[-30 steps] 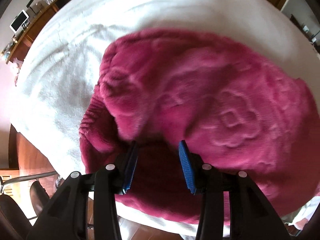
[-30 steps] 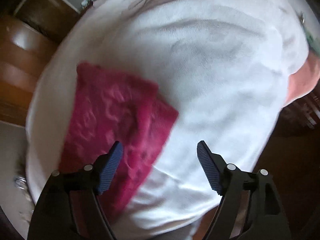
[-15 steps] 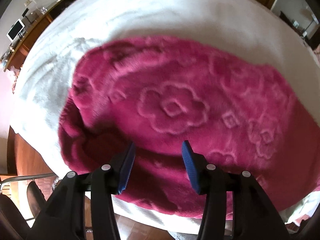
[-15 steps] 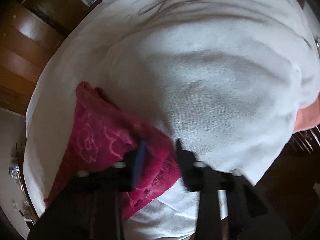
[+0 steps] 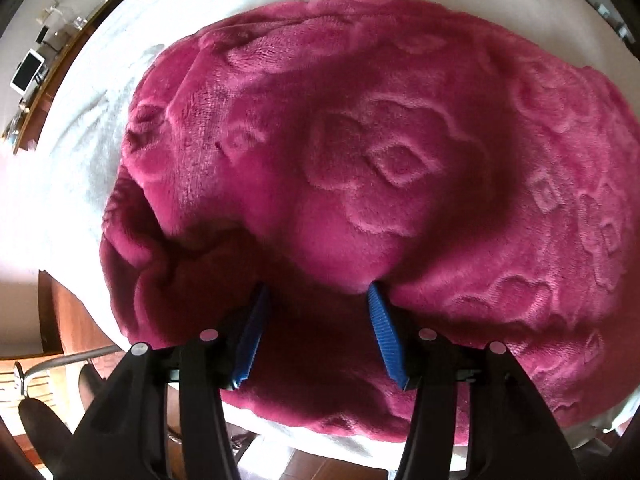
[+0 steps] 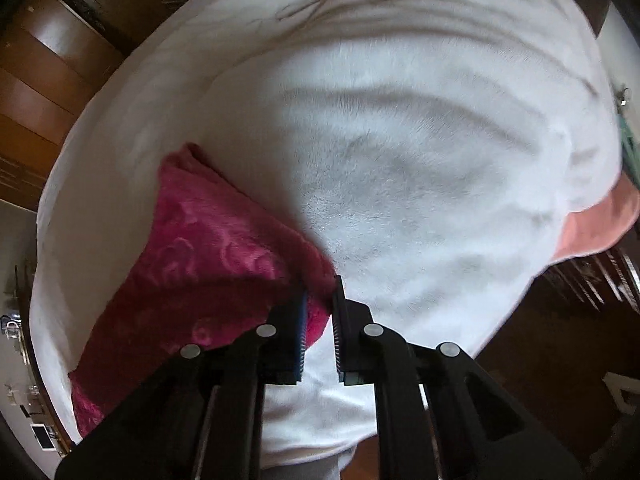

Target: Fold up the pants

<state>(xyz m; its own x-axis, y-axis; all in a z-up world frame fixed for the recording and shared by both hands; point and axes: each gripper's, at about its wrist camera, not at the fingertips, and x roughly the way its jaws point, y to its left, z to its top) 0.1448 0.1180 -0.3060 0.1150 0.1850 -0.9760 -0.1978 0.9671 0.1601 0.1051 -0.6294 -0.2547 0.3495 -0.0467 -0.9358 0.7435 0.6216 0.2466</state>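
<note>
Here the magenta fleece pants [image 5: 380, 152] lie on a white fluffy blanket [image 6: 400, 140], already doubled over, with an upper layer resting on a lower one. The right gripper [image 6: 320, 312] has its jaws pressed almost together and pinches a corner of the pants between them. The left gripper [image 5: 316, 320] has its jaws spread wide, and the edge of the upper layer sits just at their tips; nothing is clamped there. I judge the step in hand is to take both ends of one edge and carry it over for the next fold. To do it well, the left gripper should go a little deeper under the edge before closing, so it takes the same layers as the right one; the thick plush may slip from a shallow grip. The two grippers should then rise together and keep the edge straight. Around the blanket there are a wooden floor [image 6: 560, 360], dark wooden furniture [image 6: 48, 60], and something peach-coloured [image 6: 600, 228] at the blanket's right edge.
</note>
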